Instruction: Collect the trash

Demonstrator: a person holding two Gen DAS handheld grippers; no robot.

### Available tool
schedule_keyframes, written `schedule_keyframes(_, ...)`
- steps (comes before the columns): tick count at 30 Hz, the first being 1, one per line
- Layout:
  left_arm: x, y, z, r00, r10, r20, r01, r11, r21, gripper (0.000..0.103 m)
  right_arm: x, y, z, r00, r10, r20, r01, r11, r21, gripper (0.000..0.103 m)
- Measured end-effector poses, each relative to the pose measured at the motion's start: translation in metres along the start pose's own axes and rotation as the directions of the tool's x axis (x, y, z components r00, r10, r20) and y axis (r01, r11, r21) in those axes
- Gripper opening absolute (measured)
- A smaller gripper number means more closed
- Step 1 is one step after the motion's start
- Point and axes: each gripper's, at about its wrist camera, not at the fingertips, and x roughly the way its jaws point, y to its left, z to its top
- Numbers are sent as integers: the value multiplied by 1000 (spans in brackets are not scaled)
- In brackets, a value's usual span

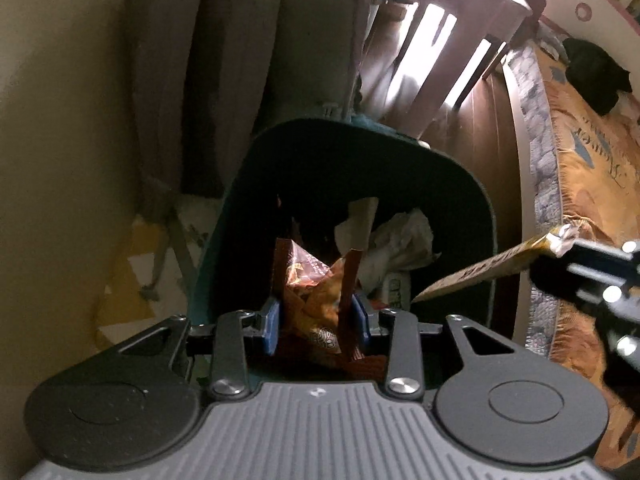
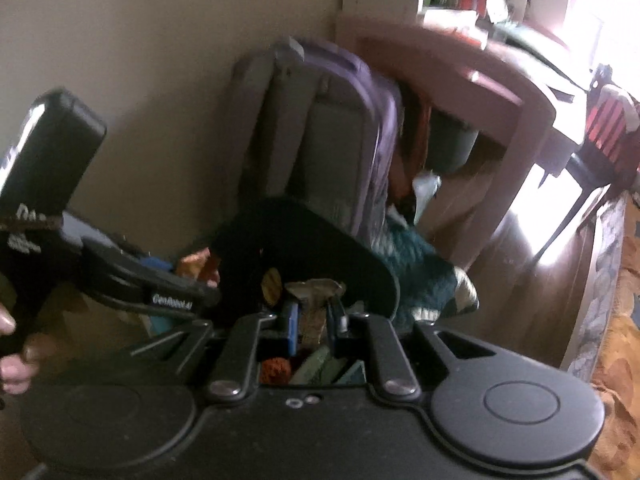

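Orange snack bag (image 1: 316, 292) sits clamped between the blue pads (image 1: 271, 322) of my left hand-held gripper (image 1: 318, 320), crumpled, its brown edge strips standing upright. It hangs over the open mouth of the dark green bin (image 1: 248, 200). Inside the bin: crumpled white paper (image 1: 404, 240) and a folded pale scrap toward the far side, other bits below, too dark to name.

My right hand-held gripper (image 2: 314, 322) is closed tight on a flat yellow-and-black wrapper (image 1: 484, 272). In the left wrist view that wrapper juts in from the right edge, its torn foil end (image 1: 564, 238) at the black fingers, its free tip over the bin's right rim. In the right wrist view the wrapper shows only as a brownish crumpled strip (image 2: 316, 292) pinched between the pads, blurred.

The same view catches the left gripper from the side at the left, with my hand (image 2: 16, 344) round its black handle.

Around the bin: a grey and purple suitcase (image 2: 328, 120) stands against the beige wall (image 2: 140, 40) just behind it. A pink table (image 2: 460, 60) stands to the right of that. Wooden floor (image 1: 472, 120) beneath, bright with light. A patterned orange blanket (image 1: 592, 168) lies at the far right, with a black item (image 1: 596, 76) lying on it.
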Motion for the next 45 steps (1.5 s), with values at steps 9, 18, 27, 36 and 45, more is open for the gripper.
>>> schedule_keyframes(9, 44, 4, 4, 997, 17, -72, -17, 1000, 5, 35, 52, 7, -10, 993, -22, -120, 19, 999, -29, 13)
schedule_keyframes(18, 63, -5, 1, 993, 48, -104, -42, 997, 60, 36, 74, 11, -22, 980, -16, -196, 9, 999, -33, 14)
schedule_keyframes(27, 56, -7, -1, 995, 34, -93, -25, 996, 87, 58, 73, 8, -25, 977, -26, -211, 28, 1000, 4, 22)
schedule_keyframes(36, 7, 0, -13, 1000, 8, 4, -9, 990, 139, 63, 46, 7, -32, 988, -18, -153, 36, 992, 119, 31)
schedule_keyframes(45, -76, 13, -34, 989, -13, 146, -17, 979, 202, 63, -8, 33, -45, 1000, -13, -23, 18, 973, 231, 45)
